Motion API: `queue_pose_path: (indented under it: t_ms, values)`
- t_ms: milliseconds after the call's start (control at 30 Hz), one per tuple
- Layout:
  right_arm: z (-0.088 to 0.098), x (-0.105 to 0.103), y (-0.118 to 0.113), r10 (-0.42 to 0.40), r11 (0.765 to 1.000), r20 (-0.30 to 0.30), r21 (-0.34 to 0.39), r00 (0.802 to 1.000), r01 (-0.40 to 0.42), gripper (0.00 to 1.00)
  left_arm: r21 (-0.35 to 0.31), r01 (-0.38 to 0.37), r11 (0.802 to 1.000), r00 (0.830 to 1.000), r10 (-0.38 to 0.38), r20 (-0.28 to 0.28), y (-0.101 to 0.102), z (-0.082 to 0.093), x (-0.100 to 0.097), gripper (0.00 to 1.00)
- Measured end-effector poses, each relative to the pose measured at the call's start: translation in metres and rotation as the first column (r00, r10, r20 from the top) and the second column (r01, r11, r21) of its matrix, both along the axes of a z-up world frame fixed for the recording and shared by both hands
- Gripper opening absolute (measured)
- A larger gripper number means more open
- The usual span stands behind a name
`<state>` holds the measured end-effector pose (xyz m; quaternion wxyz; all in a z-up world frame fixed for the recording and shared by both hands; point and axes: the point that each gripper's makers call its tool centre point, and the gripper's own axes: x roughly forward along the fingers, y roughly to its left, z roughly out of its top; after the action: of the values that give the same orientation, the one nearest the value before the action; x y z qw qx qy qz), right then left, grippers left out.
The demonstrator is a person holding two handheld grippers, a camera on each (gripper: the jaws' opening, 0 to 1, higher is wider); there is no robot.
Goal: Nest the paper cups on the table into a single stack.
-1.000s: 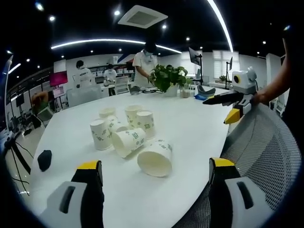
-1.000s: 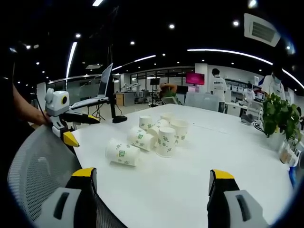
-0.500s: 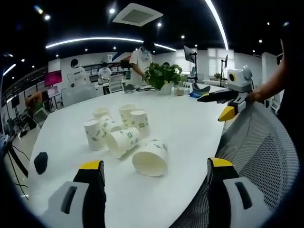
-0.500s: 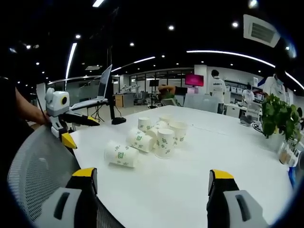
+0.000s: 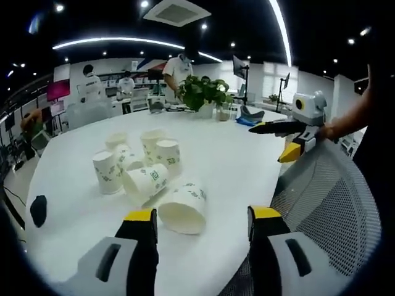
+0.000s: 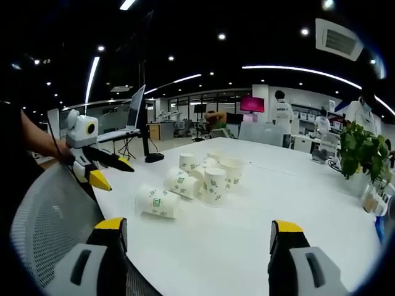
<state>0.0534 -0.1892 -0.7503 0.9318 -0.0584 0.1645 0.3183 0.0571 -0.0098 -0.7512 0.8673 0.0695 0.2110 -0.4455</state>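
Note:
Several white paper cups with green print sit clustered on the white table. Closest to me, one cup lies on its side with its mouth toward my left gripper, which is open just short of it. A second cup lies behind it, and upright cups stand further back. In the right gripper view the same lying cup rests in front of an upright one. My right gripper is open, well back from the cups. The left gripper comes in from the left.
A grey mesh chair back stands at the table's near edge. A potted plant sits far across the table. A small black object lies left of the cups. People stand in the background.
My left gripper has moved in toward the nearest lying cup, and its jaws have narrowed somewhat. The right gripper has stayed put.

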Motion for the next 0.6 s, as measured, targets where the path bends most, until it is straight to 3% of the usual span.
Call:
queue_pose_path:
  t_ms: [133,233,367,600]
  values:
    - [0.001,0.000,0.001,0.004,1.000,0.002,-0.003,1.000,-0.004,0.97,0.007,0.051,0.999,0.997,-0.050,-0.060,-0.005,-0.009,-0.006,0.51]
    - [-0.001,-0.001,0.000,0.005,1.000,0.002,-0.013,1.000,-0.005,0.97,0.007,0.076,0.997,0.994,-0.075,-0.083,-0.009,-0.012,-0.011,0.45]
    - [-0.002,-0.001,0.000,0.005,1.000,-0.001,-0.016,1.000,-0.005,0.97,0.019,0.101,0.995,0.990,-0.099,-0.097,-0.012,-0.017,-0.012,0.44]
    - [-0.002,-0.001,0.001,0.013,0.999,0.003,-0.032,1.000,-0.013,0.94,-0.003,0.078,0.997,0.990,-0.078,-0.115,-0.014,-0.019,-0.004,0.41]
